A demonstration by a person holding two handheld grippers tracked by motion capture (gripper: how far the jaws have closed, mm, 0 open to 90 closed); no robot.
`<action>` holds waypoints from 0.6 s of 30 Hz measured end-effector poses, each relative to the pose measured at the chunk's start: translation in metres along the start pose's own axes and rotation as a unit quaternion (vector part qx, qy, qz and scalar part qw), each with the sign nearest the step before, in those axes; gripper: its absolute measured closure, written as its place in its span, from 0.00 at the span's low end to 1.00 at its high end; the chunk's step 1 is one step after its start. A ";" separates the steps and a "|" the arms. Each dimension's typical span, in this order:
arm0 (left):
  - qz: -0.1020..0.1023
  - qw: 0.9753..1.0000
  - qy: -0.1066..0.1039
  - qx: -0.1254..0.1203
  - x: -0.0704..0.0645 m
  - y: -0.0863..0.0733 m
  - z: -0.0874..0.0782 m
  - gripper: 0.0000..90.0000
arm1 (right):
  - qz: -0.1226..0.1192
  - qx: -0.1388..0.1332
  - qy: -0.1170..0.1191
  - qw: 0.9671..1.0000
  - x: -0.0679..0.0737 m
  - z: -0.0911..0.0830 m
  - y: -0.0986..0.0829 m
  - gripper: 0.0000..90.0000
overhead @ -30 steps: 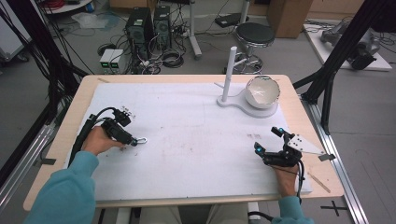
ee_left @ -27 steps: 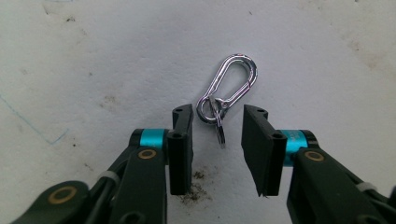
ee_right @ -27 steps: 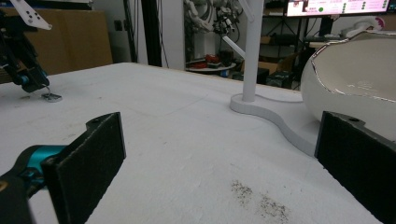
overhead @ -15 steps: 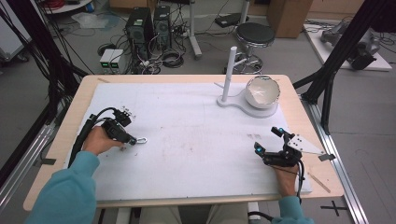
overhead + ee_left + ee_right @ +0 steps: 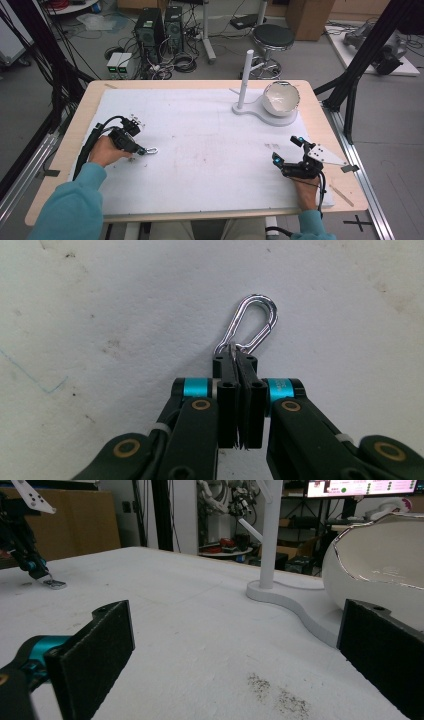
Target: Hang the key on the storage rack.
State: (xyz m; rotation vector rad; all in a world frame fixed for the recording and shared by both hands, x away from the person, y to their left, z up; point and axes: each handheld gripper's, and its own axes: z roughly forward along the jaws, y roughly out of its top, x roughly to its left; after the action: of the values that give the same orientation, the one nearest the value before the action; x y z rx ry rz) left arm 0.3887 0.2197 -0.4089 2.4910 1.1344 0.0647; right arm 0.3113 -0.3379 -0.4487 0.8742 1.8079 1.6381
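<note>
Snap hook pinched near the left edge of the table.

Left gripper (image 5: pixel 239 352) clamped on the narrow end of the snap hook (image 5: pixel 248 323), lying flat on the white mat (image 5: pixel 210 150). Right gripper (image 5: pixel 289 150) near the right edge, jaws wide apart, facing the bowl (image 5: pixel 380 555).

A shiny silver carabiner (image 5: pixel 248 324) lies flat on the white bench (image 5: pixel 210 150) near its left edge, gate closed, narrow end pinched by the left tongs (image 5: pixel 239 351)
</note>
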 end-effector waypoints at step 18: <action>0.007 0.999 -0.012 -0.033 -0.002 -0.001 -0.010 0.99 | 0.000 -0.002 0.000 1.000 -0.001 0.000 0.000 0.01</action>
State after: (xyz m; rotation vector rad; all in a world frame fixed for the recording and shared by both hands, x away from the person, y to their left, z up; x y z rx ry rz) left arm 0.3848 0.2221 -0.4003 2.4349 1.0882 0.0752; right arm 0.3117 -0.3384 -0.4486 0.8734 1.8030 1.6415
